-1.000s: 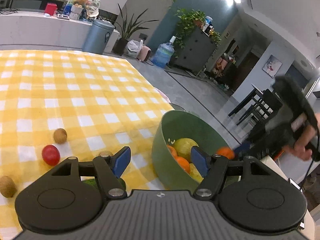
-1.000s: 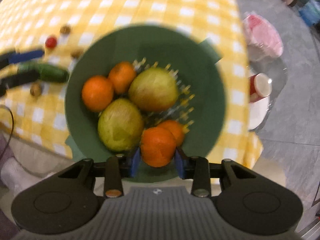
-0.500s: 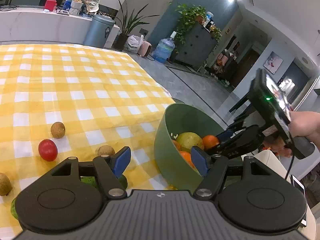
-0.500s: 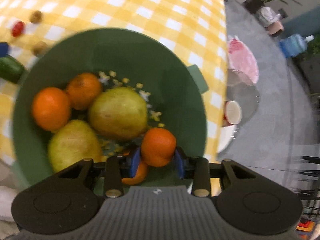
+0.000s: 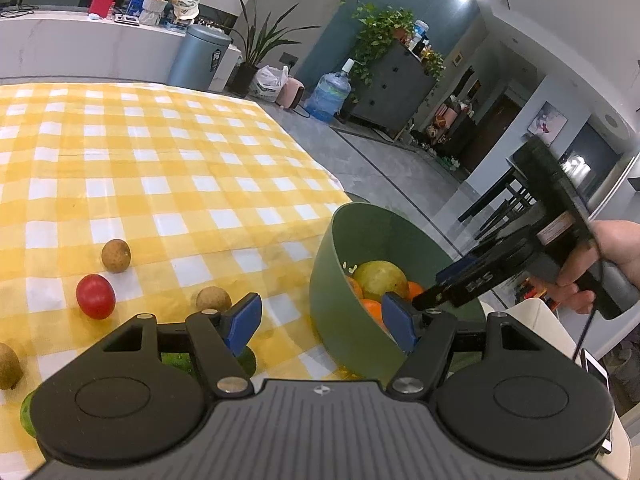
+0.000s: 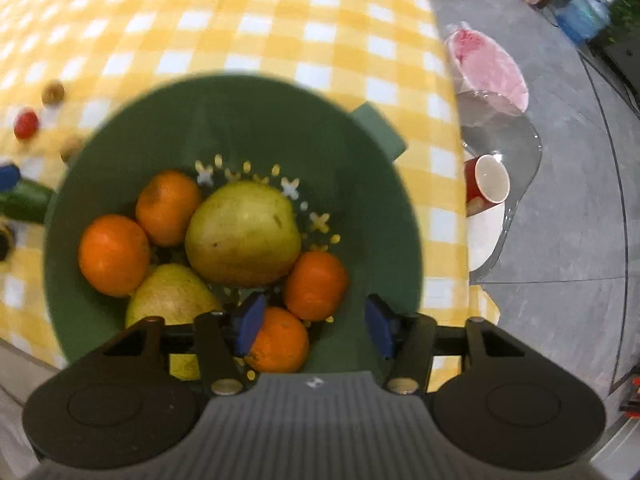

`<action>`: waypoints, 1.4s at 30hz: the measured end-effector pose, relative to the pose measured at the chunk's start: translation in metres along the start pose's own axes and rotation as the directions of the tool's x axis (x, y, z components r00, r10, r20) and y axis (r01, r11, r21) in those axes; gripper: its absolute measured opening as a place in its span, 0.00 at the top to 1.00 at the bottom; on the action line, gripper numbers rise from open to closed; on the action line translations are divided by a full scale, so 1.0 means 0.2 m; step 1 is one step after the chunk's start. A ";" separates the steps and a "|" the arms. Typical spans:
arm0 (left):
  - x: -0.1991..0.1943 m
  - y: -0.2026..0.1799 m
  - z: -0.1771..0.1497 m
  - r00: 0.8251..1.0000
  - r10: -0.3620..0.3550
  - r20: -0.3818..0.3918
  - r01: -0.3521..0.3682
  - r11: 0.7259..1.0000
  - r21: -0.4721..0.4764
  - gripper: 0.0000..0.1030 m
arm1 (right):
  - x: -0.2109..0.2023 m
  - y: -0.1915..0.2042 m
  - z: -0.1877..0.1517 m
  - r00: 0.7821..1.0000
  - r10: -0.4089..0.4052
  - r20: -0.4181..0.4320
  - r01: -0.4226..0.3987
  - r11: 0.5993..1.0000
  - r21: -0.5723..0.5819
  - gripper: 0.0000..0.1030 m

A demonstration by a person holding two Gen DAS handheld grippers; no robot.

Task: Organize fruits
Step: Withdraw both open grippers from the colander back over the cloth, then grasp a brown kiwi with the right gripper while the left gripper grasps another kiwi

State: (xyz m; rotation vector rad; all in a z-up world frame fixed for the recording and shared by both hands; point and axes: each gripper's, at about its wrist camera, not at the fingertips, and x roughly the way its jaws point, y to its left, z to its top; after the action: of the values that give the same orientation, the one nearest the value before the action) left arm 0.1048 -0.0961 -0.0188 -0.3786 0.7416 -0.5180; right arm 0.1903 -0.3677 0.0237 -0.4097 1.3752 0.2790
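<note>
A green bowl (image 6: 360,208) stands at the table's near right corner; it also shows in the left wrist view (image 5: 344,264). It holds two yellow-green pears (image 6: 244,232) and several oranges. My right gripper (image 6: 314,322) is open and empty just above the bowl, over the orange (image 6: 316,284) lying free below it. It also shows in the left wrist view (image 5: 448,284). My left gripper (image 5: 320,326) is open and empty, low over the cloth left of the bowl. A cucumber (image 5: 246,360) lies partly hidden under it.
On the yellow checked cloth (image 5: 160,168) lie a red tomato (image 5: 95,296), small brown fruits (image 5: 115,255) (image 5: 213,299) and a kiwi (image 5: 7,365). Off the table's right edge stand a glass side table (image 6: 516,140) and a red cup (image 6: 486,180).
My right gripper opened and let go of the orange, which now lies in the bowl with the others. The left gripper has barely moved.
</note>
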 end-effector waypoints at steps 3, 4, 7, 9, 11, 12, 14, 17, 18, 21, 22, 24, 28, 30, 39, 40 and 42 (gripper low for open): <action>0.00 0.00 0.01 1.000 0.021 -0.012 -0.022 1.000 -0.008 0.22 | -0.15 -0.02 -0.03 0.995 0.049 0.092 -0.054 0.997 0.055 0.43; 0.00 0.00 0.02 0.999 0.045 -0.024 -0.045 0.999 -0.004 0.23 | -0.18 -0.02 -0.04 0.993 0.046 0.113 -0.055 0.995 0.077 0.41; -0.03 -0.03 0.03 0.996 0.083 -0.021 -0.082 0.996 0.020 0.23 | -0.27 0.01 -0.06 0.987 0.025 0.161 -0.049 0.988 0.144 0.35; -0.05 -0.04 0.04 0.995 0.092 -0.035 -0.092 0.996 0.008 0.23 | -0.30 0.04 -0.07 0.979 0.037 0.198 -0.073 0.982 0.176 0.33; -0.08 -0.05 0.05 0.993 0.108 -0.046 -0.108 0.994 -0.003 0.23 | -0.35 0.10 -0.10 0.970 0.045 0.240 -0.094 0.976 0.195 0.29; -0.09 -0.05 0.05 0.991 0.123 -0.050 -0.123 0.992 -0.003 0.23 | -0.37 0.13 -0.11 0.964 0.046 0.263 -0.102 0.974 0.202 0.26; -0.13 -0.06 0.06 0.985 0.162 -0.055 -0.162 0.987 0.006 0.23 | -0.39 0.19 -0.13 0.951 0.058 0.304 -0.127 0.969 0.212 0.23; -0.20 -0.06 0.07 0.973 0.218 -0.072 -0.218 0.976 0.008 0.23 | -0.40 0.24 -0.20 0.891 0.181 0.416 -0.321 0.900 0.295 0.23; -0.23 -0.06 0.08 0.968 0.236 -0.082 -0.237 0.972 0.008 0.23 | -0.39 0.26 -0.23 0.863 0.213 0.459 -0.387 0.862 0.327 0.24; -0.33 -0.05 0.10 0.961 0.262 -0.088 -0.263 0.965 0.010 0.23 | -0.35 0.37 -0.31 0.787 0.269 0.555 -0.516 0.780 0.354 0.39; -0.36 -0.04 0.10 0.958 0.272 -0.087 -0.272 0.962 0.014 0.23 | -0.34 0.41 -0.33 0.777 0.279 0.564 -0.535 0.764 0.360 0.44; -0.42 -0.04 0.12 0.952 0.295 -0.081 -0.294 0.955 0.019 0.23 | -0.32 0.50 -0.34 0.758 0.300 0.579 -0.569 0.737 0.364 0.52; -0.55 0.01 0.12 0.945 0.316 -0.085 -0.316 0.949 0.010 0.23 | -0.32 0.66 -0.39 0.737 0.273 0.619 -0.587 0.713 0.384 0.52; -0.60 0.03 0.11 0.939 0.332 -0.093 -0.332 0.943 0.019 0.23 | -0.30 0.75 -0.41 0.752 0.247 0.612 -0.563 0.724 0.399 0.52; -0.68 0.25 0.06 0.902 0.408 -0.144 -0.414 0.910 -0.012 0.24 | -0.10 1.02 -0.43 0.837 0.188 0.514 -0.415 0.831 0.371 0.66; -0.68 0.29 0.05 0.904 0.399 -0.154 -0.408 0.912 -0.033 0.24 | -0.07 1.04 -0.43 0.842 0.170 0.511 -0.400 0.834 0.381 0.66; -0.67 0.36 0.03 0.907 0.388 -0.164 -0.402 0.913 -0.068 0.24 | -0.03 1.06 -0.42 0.854 0.145 0.499 -0.372 0.842 0.391 0.66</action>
State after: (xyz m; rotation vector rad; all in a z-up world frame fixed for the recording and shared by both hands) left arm 0.0488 0.0389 0.0219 -0.2734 0.9633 -0.1241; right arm 0.0253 -0.2132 -0.0083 0.2608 0.9831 0.2341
